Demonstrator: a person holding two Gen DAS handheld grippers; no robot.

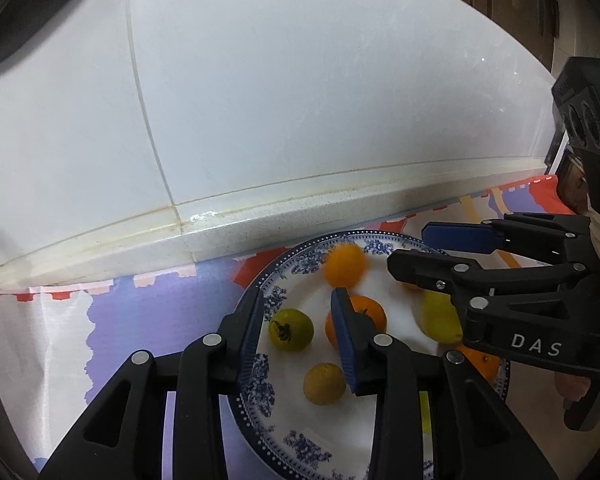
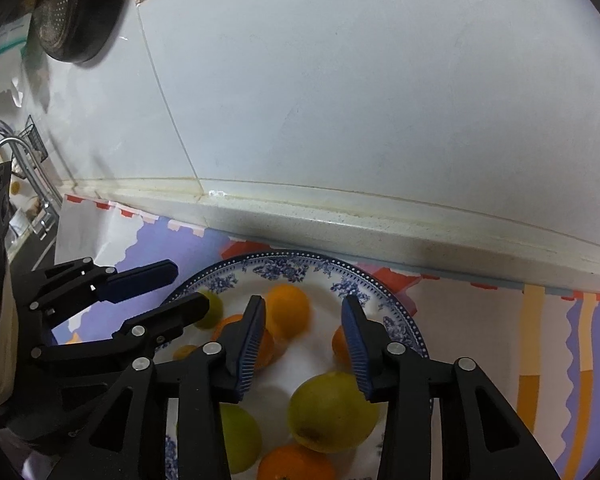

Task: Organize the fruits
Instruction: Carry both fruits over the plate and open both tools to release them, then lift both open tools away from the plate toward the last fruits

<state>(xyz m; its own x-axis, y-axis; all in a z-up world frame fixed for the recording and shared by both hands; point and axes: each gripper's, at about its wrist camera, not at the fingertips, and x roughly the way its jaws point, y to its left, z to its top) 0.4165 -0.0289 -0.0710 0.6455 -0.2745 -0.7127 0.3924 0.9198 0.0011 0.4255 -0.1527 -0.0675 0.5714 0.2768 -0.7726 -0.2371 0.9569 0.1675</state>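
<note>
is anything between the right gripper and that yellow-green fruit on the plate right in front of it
Nothing visible does. The right gripper hangs with jaws open over the plate, and the yellow-green fruit lies just below and between them. The left gripper sits off to the side.

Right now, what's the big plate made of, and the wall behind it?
The plate looks like glazed ceramic: glossy white with a printed blue flower border. The wall looks like smooth white tile, since thin grout lines cross its slightly shiny surface.

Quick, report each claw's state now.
Left claw: open, holding nothing, over the plate.
Right claw: open, holding nothing, over the same plate.
</note>
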